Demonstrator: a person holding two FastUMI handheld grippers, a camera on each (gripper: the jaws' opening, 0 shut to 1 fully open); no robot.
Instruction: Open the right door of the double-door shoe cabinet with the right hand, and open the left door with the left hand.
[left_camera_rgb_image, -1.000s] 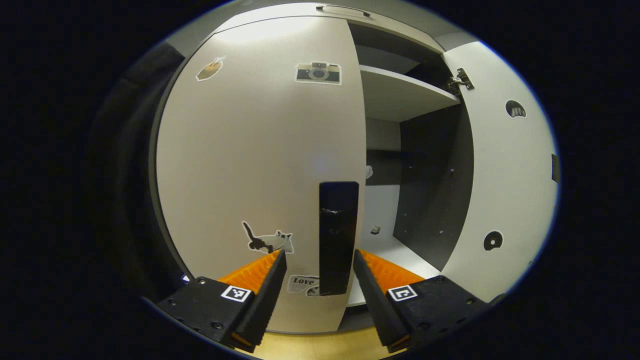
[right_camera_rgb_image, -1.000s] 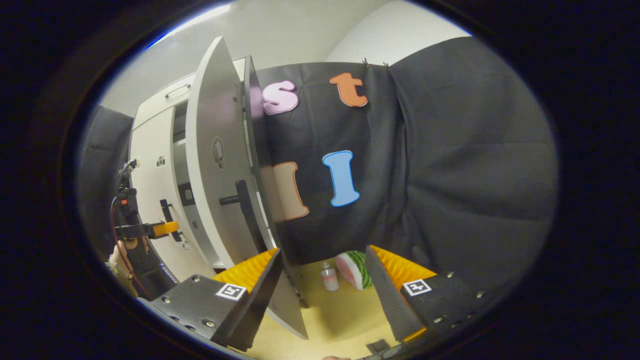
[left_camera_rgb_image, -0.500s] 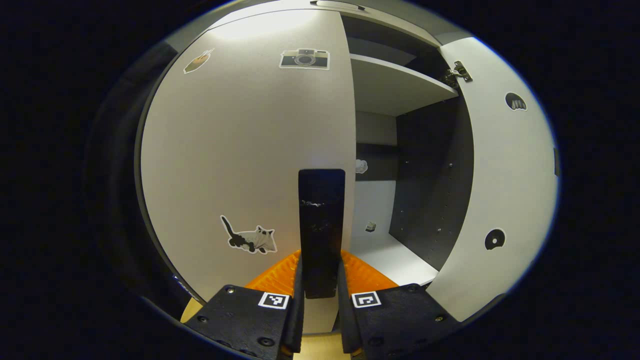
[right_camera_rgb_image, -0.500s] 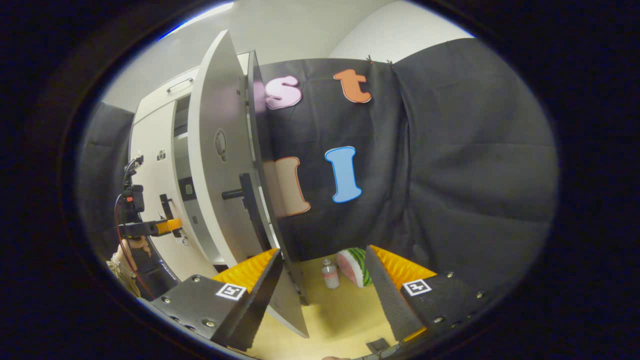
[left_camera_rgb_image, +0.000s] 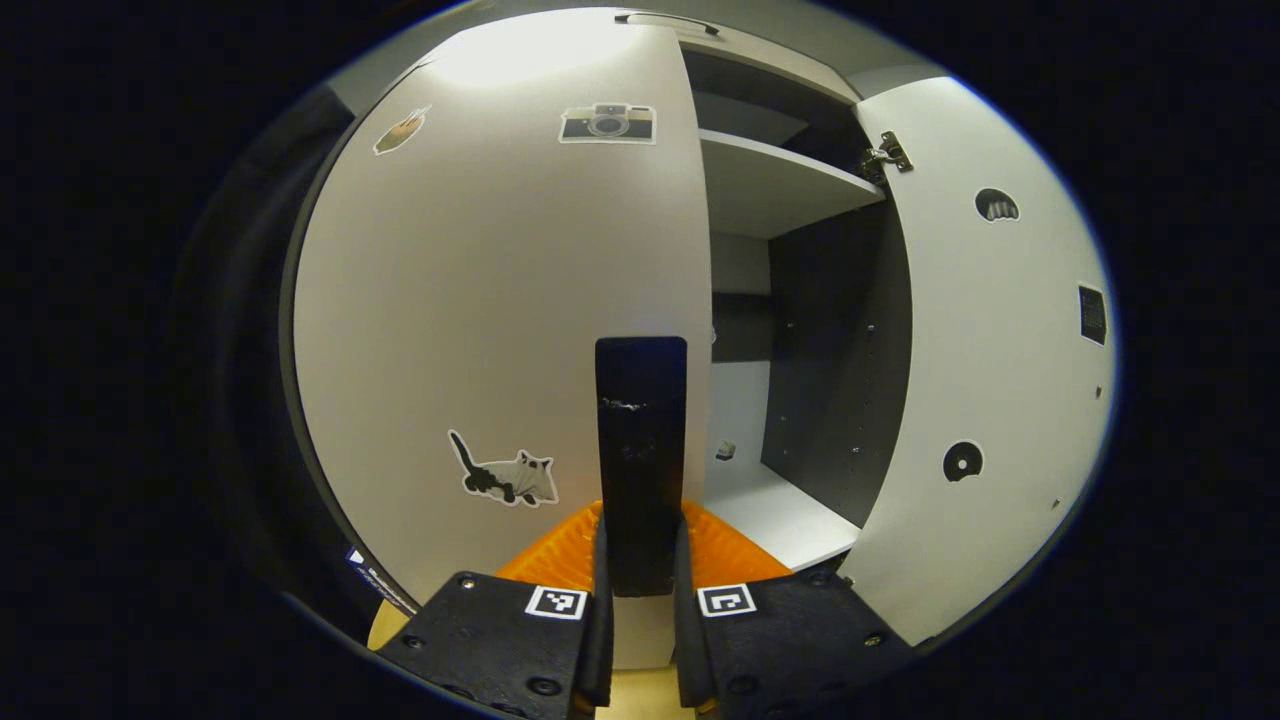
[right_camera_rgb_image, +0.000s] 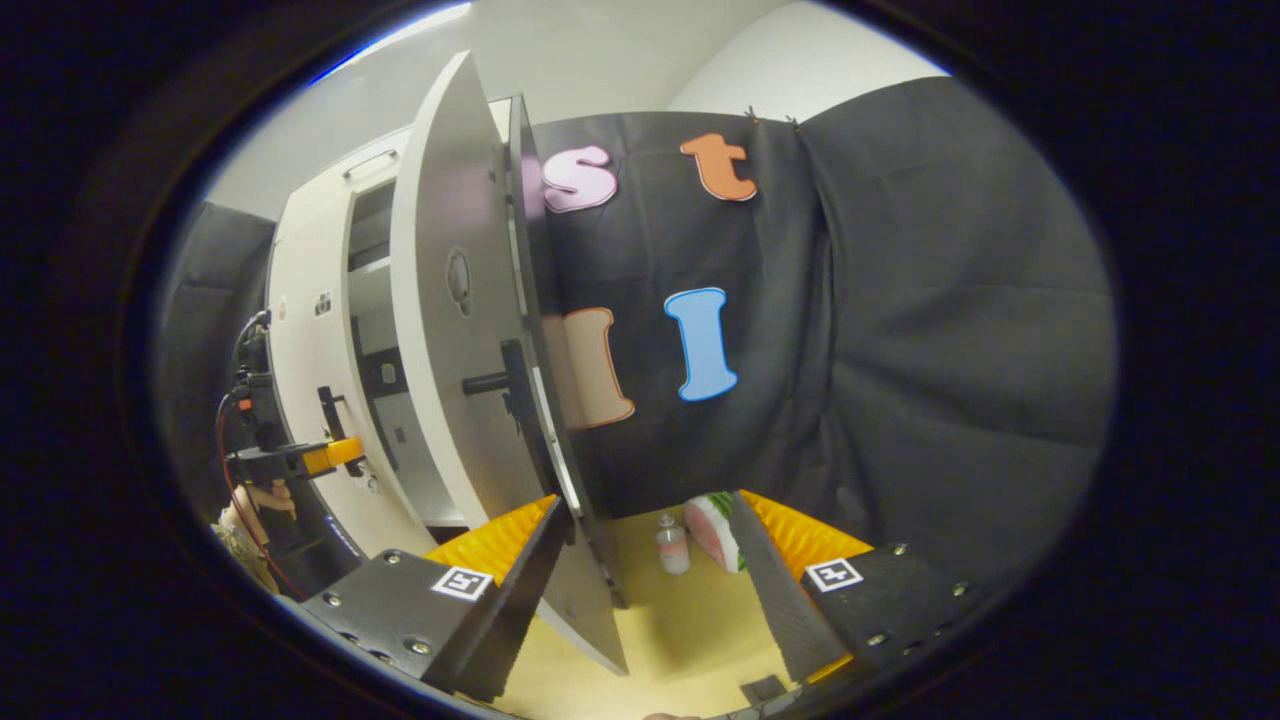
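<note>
Left gripper (left_camera_rgb_image: 640, 560) clamps left door handle (left_camera_rgb_image: 641, 450), seemingly

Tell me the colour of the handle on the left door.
Black, a flat vertical bar handle on the pale grey left door; clearest in the left gripper view.

Booth backdrop: black cloth wall (right_camera_rgb_image: 930, 330), hung in folds and pinned along its top edge, runs down to the floor. Above it, plain pale wall (right_camera_rgb_image: 640, 50), evenly lit, with a corner line where two faces meet. More dark cloth (right_camera_rgb_image: 200, 300) on the far side, past the white furniture. Floor (right_camera_rgb_image: 680, 640) is yellowish, wood-look, matte. On the floor at the foot of the cloth: a small clear bottle (right_camera_rgb_image: 673, 545) upright, and just beside it a watermelon-patterned round object (right_camera_rgb_image: 715, 530). In the left gripper view, a bright light patch (left_camera_rgb_image: 540, 50) falls at the top, and a strip of the same floor (left_camera_rgb_image: 640, 695) shows at the bottom.
</note>
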